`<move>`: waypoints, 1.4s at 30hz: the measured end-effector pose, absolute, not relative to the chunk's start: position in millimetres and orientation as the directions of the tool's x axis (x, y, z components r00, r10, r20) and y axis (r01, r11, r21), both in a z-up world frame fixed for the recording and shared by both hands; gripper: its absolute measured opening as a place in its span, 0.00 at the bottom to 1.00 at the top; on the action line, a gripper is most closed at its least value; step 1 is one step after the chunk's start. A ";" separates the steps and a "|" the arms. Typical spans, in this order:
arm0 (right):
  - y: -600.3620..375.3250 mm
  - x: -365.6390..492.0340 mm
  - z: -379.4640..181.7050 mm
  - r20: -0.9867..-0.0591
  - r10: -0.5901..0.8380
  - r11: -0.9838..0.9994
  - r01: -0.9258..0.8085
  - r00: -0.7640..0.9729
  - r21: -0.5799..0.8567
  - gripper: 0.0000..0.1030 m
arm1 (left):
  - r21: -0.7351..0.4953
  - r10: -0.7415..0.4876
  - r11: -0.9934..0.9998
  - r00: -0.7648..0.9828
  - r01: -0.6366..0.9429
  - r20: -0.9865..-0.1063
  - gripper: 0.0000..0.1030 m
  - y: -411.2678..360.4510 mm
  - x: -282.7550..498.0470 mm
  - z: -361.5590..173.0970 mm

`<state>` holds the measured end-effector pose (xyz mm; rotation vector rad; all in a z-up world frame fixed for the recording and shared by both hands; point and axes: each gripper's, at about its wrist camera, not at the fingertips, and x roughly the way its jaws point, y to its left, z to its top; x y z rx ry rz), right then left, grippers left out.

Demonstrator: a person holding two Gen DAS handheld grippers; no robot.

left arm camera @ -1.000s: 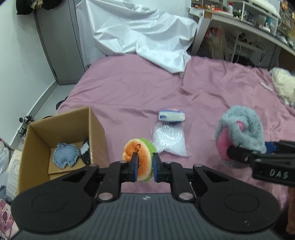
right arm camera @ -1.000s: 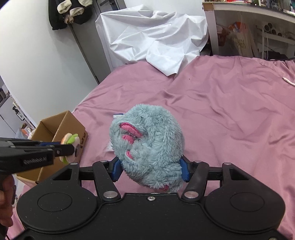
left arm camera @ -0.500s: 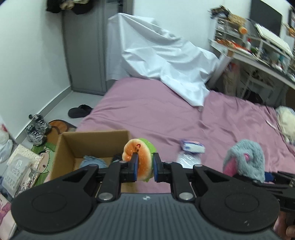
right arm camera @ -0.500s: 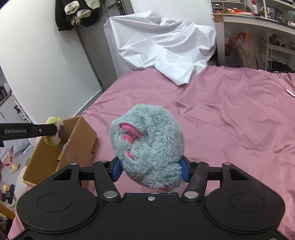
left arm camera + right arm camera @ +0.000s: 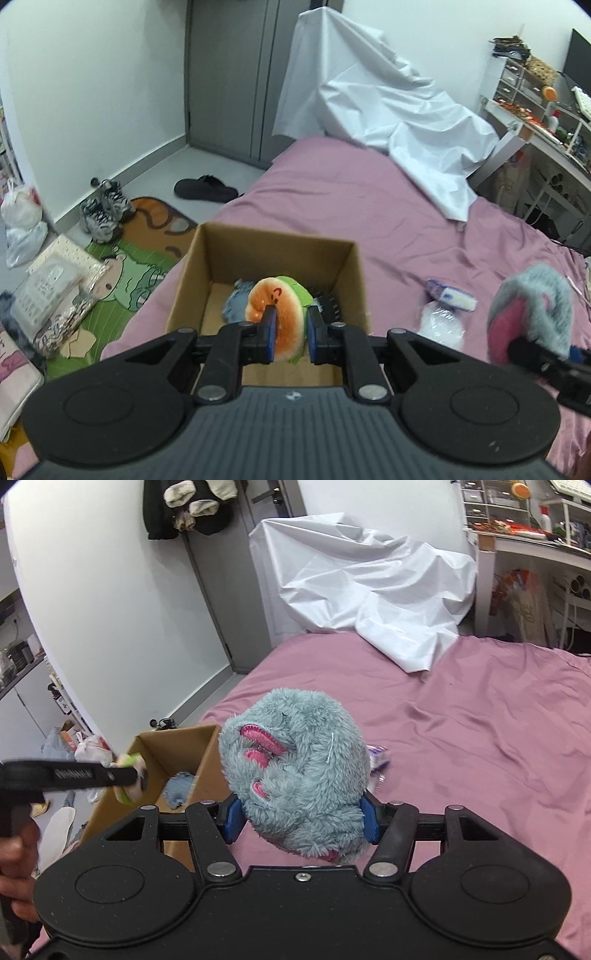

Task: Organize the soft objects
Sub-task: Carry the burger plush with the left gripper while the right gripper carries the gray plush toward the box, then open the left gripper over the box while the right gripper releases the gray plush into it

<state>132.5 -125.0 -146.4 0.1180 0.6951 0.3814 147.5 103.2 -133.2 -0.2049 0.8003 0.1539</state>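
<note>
My left gripper [image 5: 290, 334] is shut on an orange and green burger plush [image 5: 277, 314] and holds it over the open cardboard box [image 5: 354, 280] at the bed's left edge. A blue denim piece [image 5: 234, 304] and a dark item lie inside the box. My right gripper [image 5: 301, 819] is shut on a fluffy grey and pink plush [image 5: 295, 779], held above the pink bed to the right of the box [image 5: 207, 764]. The left gripper [image 5: 142, 775] with the burger plush [image 5: 129, 779] shows in the right wrist view over the box.
A clear plastic bag [image 5: 439, 325] and a blue and white packet [image 5: 450, 297] lie on the pink bed [image 5: 369, 206] right of the box. A white sheet [image 5: 384, 99] drapes at the far end. Shoes, a mat and bags lie on the floor at left.
My left gripper has carried the burger plush leftwards from beside the box to over its opening. My right gripper has kept its hold on the grey plush and followed towards the box.
</note>
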 end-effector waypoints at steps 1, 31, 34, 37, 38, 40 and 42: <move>-121.7 132.7 -145.4 -0.601 0.383 0.923 -0.308 0.701 0.229 0.56 | -0.126 0.060 0.968 0.683 -0.219 -0.728 0.15 105.5 147.2 -135.4; -8.0 149.6 -131.6 -0.597 0.524 0.842 -0.477 0.608 0.253 0.56 | -0.238 0.036 0.910 0.637 -0.339 -0.770 0.49 159.3 130.7 -138.6; -2.9 150.6 -136.4 -0.613 0.523 0.841 -0.477 0.593 0.256 0.56 | -0.242 0.045 0.903 0.638 -0.355 -0.769 0.55 163.6 130.3 -136.6; 2.6 150.6 -140.2 -0.626 0.522 0.840 -0.476 0.579 0.261 0.57 | -0.240 0.070 0.890 0.636 -0.388 -0.769 0.62 169.0 129.1 -136.1; 4.2 151.2 -141.2 -0.629 0.524 0.839 -0.477 0.574 0.264 0.58 | -0.240 0.078 0.885 0.634 -0.400 -0.769 0.66 171.2 128.7 -136.0; 6.2 151.5 -142.4 -0.635 0.527 0.836 -0.477 0.564 0.270 0.62 | -0.243 0.089 0.873 0.630 -0.422 -0.772 0.70 175.9 128.0 -135.9; 5.3 150.0 -143.3 -0.638 0.526 0.837 -0.473 0.562 0.274 0.64 | -0.244 0.106 0.860 0.625 -0.448 -0.773 0.73 180.1 127.4 -134.8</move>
